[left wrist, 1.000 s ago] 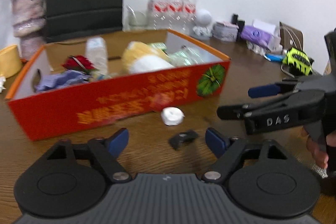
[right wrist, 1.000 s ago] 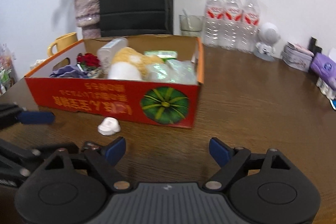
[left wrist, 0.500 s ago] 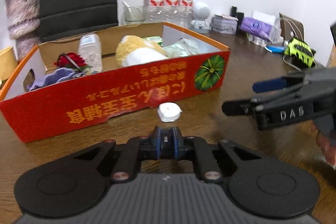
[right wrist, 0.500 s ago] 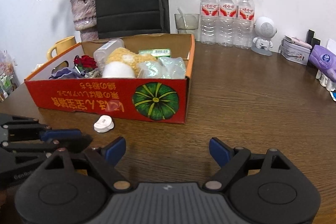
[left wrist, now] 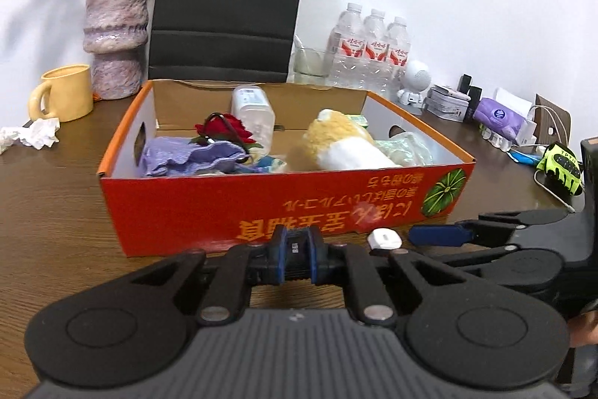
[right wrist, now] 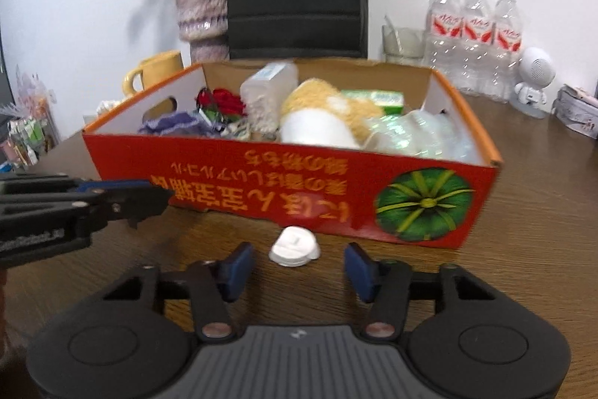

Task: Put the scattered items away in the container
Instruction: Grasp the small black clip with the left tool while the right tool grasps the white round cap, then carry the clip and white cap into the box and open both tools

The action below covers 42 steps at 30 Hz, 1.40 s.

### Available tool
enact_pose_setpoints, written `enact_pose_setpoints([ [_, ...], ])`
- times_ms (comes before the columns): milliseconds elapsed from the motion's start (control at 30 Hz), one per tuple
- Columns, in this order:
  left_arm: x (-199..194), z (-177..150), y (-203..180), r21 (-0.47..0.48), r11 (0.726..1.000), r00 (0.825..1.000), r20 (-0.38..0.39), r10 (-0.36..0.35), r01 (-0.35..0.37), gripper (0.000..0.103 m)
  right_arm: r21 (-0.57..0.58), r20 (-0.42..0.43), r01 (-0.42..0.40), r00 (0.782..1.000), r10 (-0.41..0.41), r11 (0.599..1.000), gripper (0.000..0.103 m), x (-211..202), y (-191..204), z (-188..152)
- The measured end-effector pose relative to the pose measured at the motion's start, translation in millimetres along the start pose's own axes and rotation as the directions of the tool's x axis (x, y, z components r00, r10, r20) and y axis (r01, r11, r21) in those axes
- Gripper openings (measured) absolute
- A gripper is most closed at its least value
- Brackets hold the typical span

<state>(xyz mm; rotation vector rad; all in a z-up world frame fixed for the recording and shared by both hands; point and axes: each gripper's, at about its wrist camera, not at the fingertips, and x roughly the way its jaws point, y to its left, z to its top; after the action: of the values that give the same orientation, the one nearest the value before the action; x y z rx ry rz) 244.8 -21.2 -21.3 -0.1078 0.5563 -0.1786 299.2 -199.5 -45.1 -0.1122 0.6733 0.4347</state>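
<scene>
red box (left wrist: 261,208), plush toy (left wrist: 344,148), jar (left wrist: 252,114) inside

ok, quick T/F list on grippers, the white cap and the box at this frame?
1. The left gripper is shut on a small black item. True.
2. The right gripper is shut. False: its jaws are open, either side of the white cap.
3. The white cap lies in the box. False: it lies on the table, in front of the box.
4. A red flower lies in the box. True.
</scene>
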Motion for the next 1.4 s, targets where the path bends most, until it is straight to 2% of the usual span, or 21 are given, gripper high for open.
enact_pose_setpoints([
  [67, -2, -1, 1, 0.003, 1.0, 1.0, 0.002, -0.004, 0.004, 0.012, -0.013, 0.004, 0.002, 1.0, -0.002, 1.0, 0.034, 0, 3, -1],
  [100, -3, -1, 1, 0.005, 1.0, 1.0, 0.002, -0.006, 0.006, 0.012, -0.011, 0.006, -0.003, 1.0, 0.004, 1.0, 0.025, -1, 3, -1],
  [500, -10, -3, -3, 0.007, 1.0, 0.999, 0.027, -0.021, 0.021, 0.012, 0.024, 0.051, 0.0, 0.999, -0.001, 1.0, 0.025, -25, 1, -9],
  [667, -24, 3, -4, -0.005, 0.999, 0.997, 0.073, -0.036, 0.036, 0.012, 0.032, 0.101, -0.01, 0.995, 0.006, 0.999, 0.025, -43, 2, -5],
  [867, -39, 26, 0, -0.004, 0.999, 0.99, 0.134, -0.037, 0.038, 0.012, 0.062, 0.166, -0.034, 0.986, 0.023, 0.998, 0.025, -61, -5, 16],
  [1033, -42, 62, 3, 0.031, 0.999, 0.981, 0.191, -0.021, 0.015, 0.012, 0.067, 0.213, -0.028, 0.977, 0.013, 0.997, 0.025, -66, -15, 44],
  [1100, -38, 75, 4, 0.028, 1.0, 0.976, 0.217, -0.004, -0.002, 0.012, 0.063, 0.233, -0.012, 0.973, -0.003, 0.998, 0.025, -62, -18, 59],
  [1267, -13, 93, 20, -0.058, 0.998, 0.968, 0.247, 0.035, -0.021, 0.012, 0.093, 0.227, 0.001, 0.974, -0.022, 0.996, 0.025, -33, -31, 91],
  [1400, 18, 97, 34, -0.074, 0.997, 0.98, 0.192, 0.052, -0.039, 0.012, 0.108, 0.201, 0.018, 0.979, -0.04, 0.994, 0.025, 1, -42, 105],
])
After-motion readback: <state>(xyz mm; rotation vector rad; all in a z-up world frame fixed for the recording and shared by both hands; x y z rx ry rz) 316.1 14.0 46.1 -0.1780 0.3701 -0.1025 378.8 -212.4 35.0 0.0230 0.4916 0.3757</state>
